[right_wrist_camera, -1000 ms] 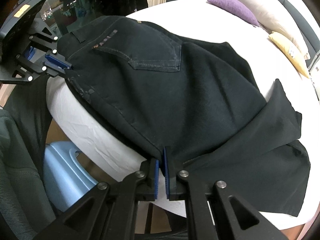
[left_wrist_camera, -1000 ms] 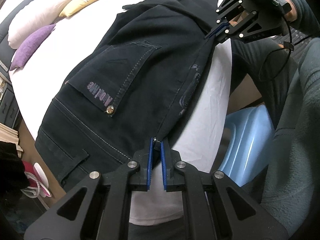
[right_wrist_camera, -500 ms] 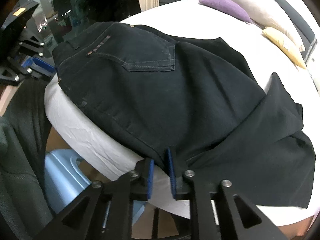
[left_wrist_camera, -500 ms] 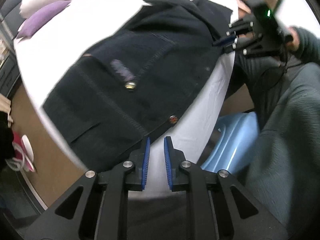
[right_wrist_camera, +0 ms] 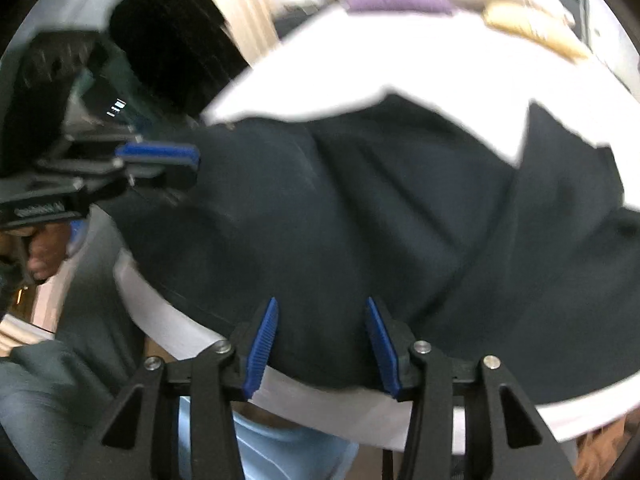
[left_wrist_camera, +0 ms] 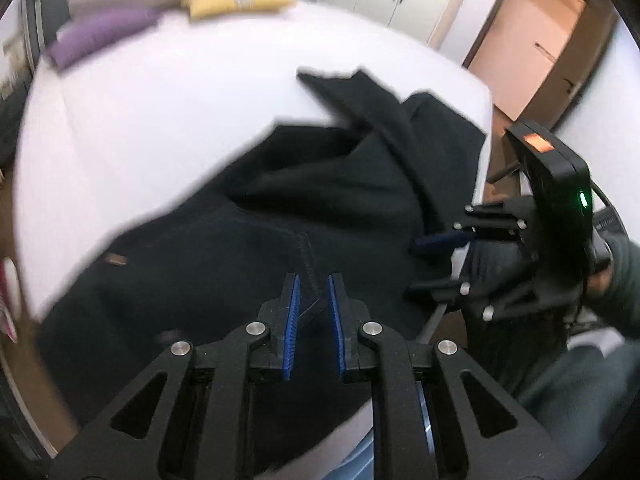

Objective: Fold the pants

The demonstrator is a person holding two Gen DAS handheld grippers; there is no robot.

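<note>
Black pants [left_wrist_camera: 224, 264] lie on the white bed, waist end toward the near edge, legs bunched farther away; they also fill the right wrist view [right_wrist_camera: 400, 220]. My left gripper [left_wrist_camera: 313, 292] is open, its blue pads just above the waist fabric, holding nothing. My right gripper [right_wrist_camera: 320, 316] is open wide over the pants' near edge, empty. The right gripper shows in the left wrist view [left_wrist_camera: 460, 260] at the pants' right edge. The left gripper shows in the right wrist view [right_wrist_camera: 160, 160] at the left. Both views are motion-blurred.
White bed [left_wrist_camera: 160, 100] with purple [left_wrist_camera: 100, 36], yellow [left_wrist_camera: 236, 0] and white pillows at its head. A light blue stool [right_wrist_camera: 288, 452] stands below the near bed edge. A doorway [left_wrist_camera: 532, 40] is at far right. My grey-sleeved arms are close by.
Both grippers have opened and let go of the pants' edge. The pants now lie loose on the bed. Both grippers have lifted and tilted, the right one opening wider.
</note>
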